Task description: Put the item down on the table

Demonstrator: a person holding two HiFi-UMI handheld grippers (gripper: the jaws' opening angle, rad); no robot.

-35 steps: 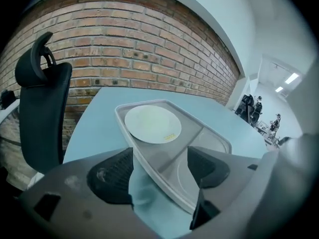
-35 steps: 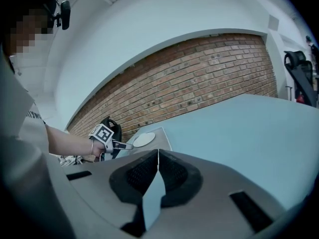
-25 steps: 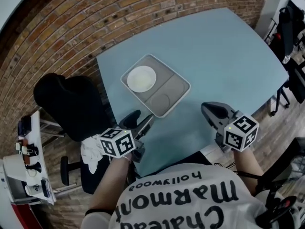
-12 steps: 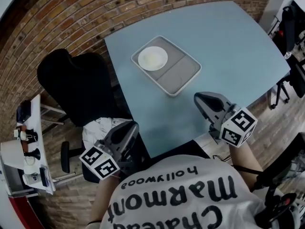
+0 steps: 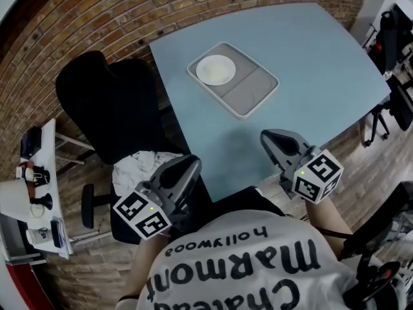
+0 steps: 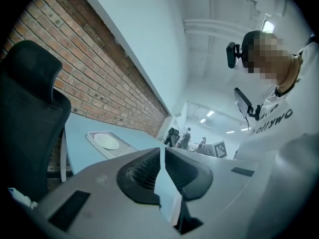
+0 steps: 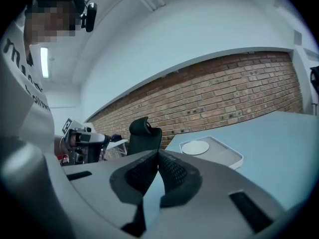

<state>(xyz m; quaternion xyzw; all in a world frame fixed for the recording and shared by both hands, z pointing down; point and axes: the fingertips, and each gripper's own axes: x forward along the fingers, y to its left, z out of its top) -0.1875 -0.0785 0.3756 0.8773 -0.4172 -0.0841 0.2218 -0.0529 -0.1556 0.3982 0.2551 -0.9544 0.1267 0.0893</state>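
Lower frame: the left gripper (image 5: 188, 165) and the right gripper (image 5: 268, 138) hang by the near corner of the table (image 5: 310, 50), each with jaws pressed together on nothing. Upper centre: the tray (image 5: 255, 92), presumably the item, lies flat on the table bearing a plate (image 5: 215, 69). It looks stiff and light, the plate apt to slide, and is best gripped at the rim.

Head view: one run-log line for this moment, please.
left gripper shut, empty | right gripper shut, empty | plate in tray on table
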